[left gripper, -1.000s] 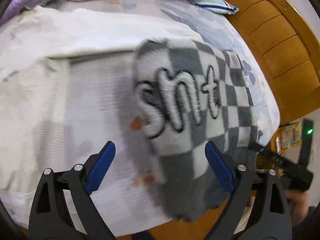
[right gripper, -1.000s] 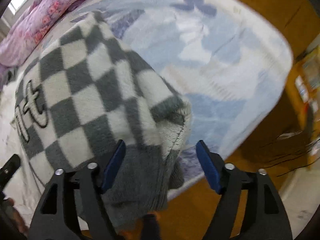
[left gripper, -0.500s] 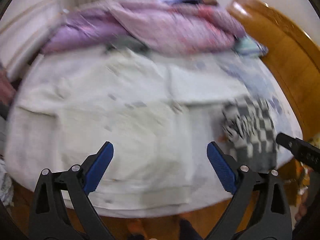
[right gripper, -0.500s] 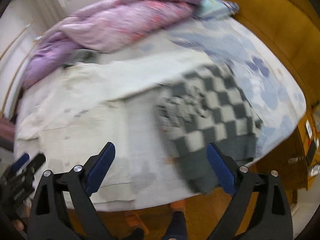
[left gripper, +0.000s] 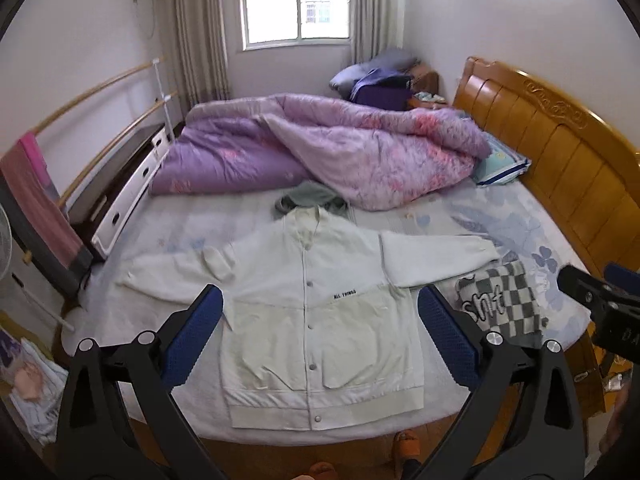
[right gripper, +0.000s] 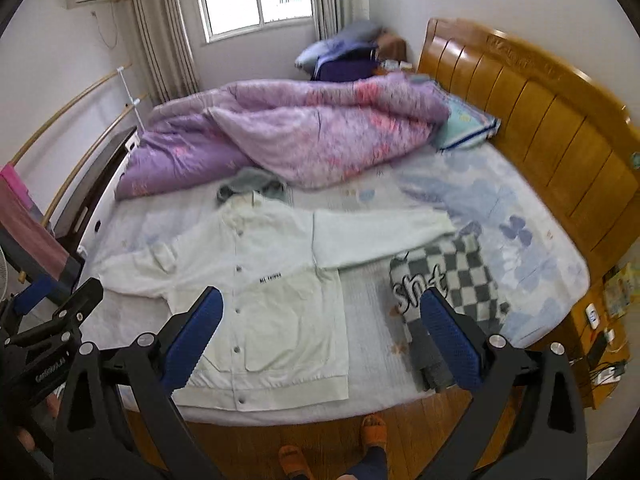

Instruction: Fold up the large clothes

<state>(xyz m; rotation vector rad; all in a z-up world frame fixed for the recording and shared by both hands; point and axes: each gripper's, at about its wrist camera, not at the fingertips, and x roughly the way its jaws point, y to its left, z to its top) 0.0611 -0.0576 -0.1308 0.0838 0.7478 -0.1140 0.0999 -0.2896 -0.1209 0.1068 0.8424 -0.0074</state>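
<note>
Cloth of a soft, limp kind is what the white jacket (left gripper: 316,312) is judged to be made of: light for its size, likely to sag and drag if lifted by one point only. It is spread face up across the near half of the bed (left gripper: 520,232), both sleeves stretched outward, the snap-button placket running down its middle and a ribbed hem lying along the mattress edge. Small black lettering is seen on the chest, and patch pockets sit low on the front. A hold is best taken at a cuff or a shoulder seam, where the fabric is doubled and less likely to slip from smooth pads; the ribbed hem should also give a firm bite. Just beside the jacket's sleeve on the headboard side lies a checkered knit garment (right gripper: 448,284), already folded, fuzzy and thicker, grey and white squares with raised lettering. A rumpled purple quilt (left gripper: 320,148) is heaped at the far side, against a glossy wooden headboard (left gripper: 560,140).

The left gripper (left gripper: 320,340) is held above the bed edge with its jaws spread wide and nothing between them; the right gripper (right gripper: 320,340) is likewise spread and empty.
</note>
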